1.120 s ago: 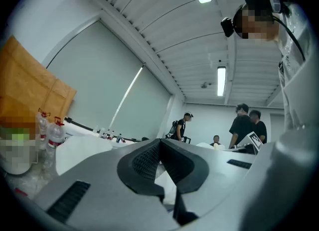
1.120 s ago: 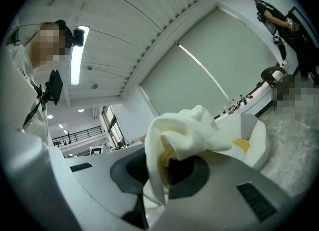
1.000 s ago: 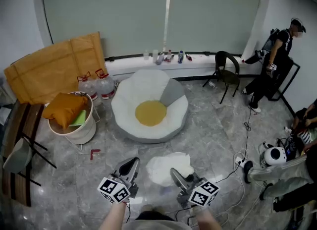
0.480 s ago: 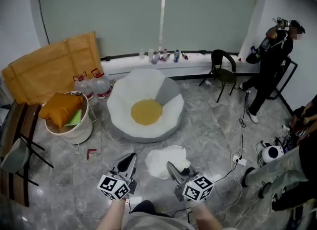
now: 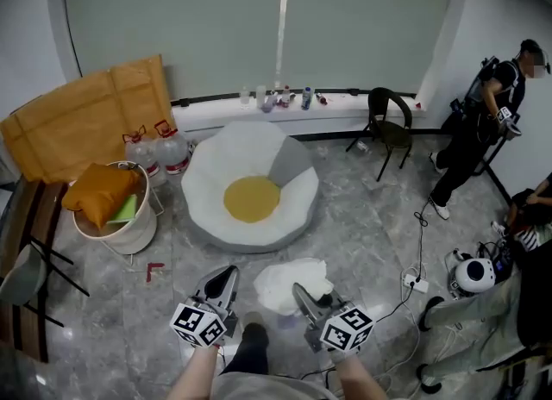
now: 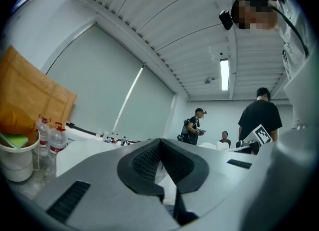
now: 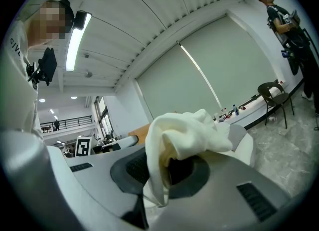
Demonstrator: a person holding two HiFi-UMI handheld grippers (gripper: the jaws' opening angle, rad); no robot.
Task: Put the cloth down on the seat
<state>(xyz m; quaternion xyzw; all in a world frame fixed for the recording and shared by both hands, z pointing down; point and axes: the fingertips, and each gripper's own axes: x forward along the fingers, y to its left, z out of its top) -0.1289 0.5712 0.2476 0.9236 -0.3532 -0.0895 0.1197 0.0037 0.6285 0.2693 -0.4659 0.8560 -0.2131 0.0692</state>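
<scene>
The fingers (image 7: 130, 169) of the right gripper (image 7: 169, 168) are clenched on a bunched white cloth (image 7: 185, 134), which is held over the marble floor (image 5: 362, 217), short of the seat. The left gripper (image 6: 160, 148) sits beside it, fingers pressed together on nothing. The near rim of the white petal-shaped seat (image 5: 259, 239) lies just beyond the cloth, and its yellow centre cushion (image 5: 252, 198) is uncovered. Bare floor flanks the seat. A white tub (image 5: 121, 230) stands to the left and a cable (image 5: 420, 234) runs along the right.
</scene>
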